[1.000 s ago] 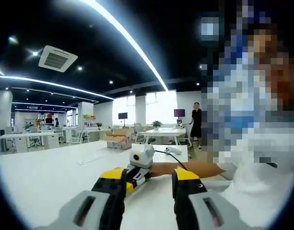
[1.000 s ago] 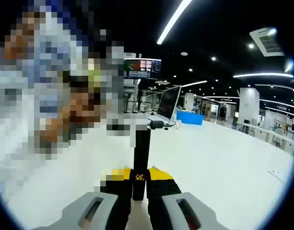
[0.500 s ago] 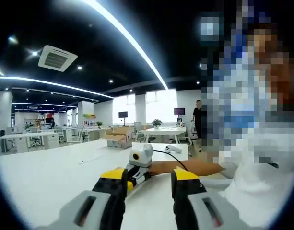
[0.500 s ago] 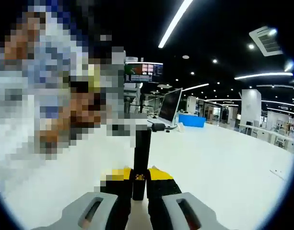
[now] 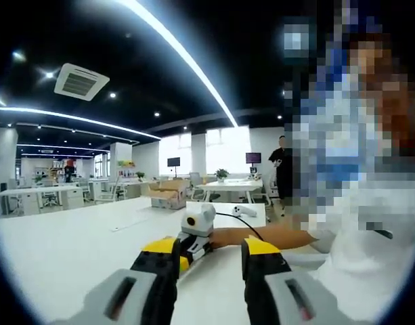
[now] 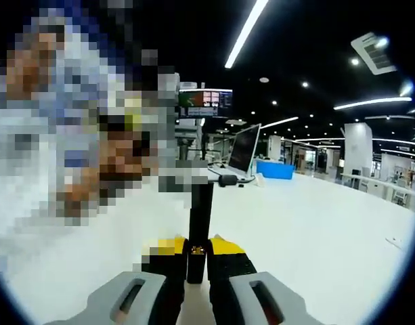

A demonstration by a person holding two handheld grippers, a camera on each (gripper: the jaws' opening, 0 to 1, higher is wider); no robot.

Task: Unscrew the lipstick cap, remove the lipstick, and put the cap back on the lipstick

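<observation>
In the right gripper view my right gripper (image 6: 196, 252) is shut on a black lipstick tube (image 6: 200, 217) that stands upright between the yellow-tipped jaws. The tube's top reaches up to the far table edge. In the left gripper view my left gripper (image 5: 210, 252) is open, with nothing between its yellow jaws. Straight beyond the gap shows the right gripper (image 5: 195, 231) from the front, held by a person's arm (image 5: 268, 237) lying on the white table (image 5: 65, 250).
The person in a white shirt (image 5: 369, 257) sits close at the right of the left gripper view. A monitor (image 6: 242, 150) and a blue box (image 6: 275, 168) stand on the far table. Desks, chairs and another person (image 5: 283, 177) stand farther off.
The right gripper view has tilted slightly, so the background has shifted. The lipstick stays held the same way. The left gripper has hardly moved, and the distant person has stepped a little to the right.
</observation>
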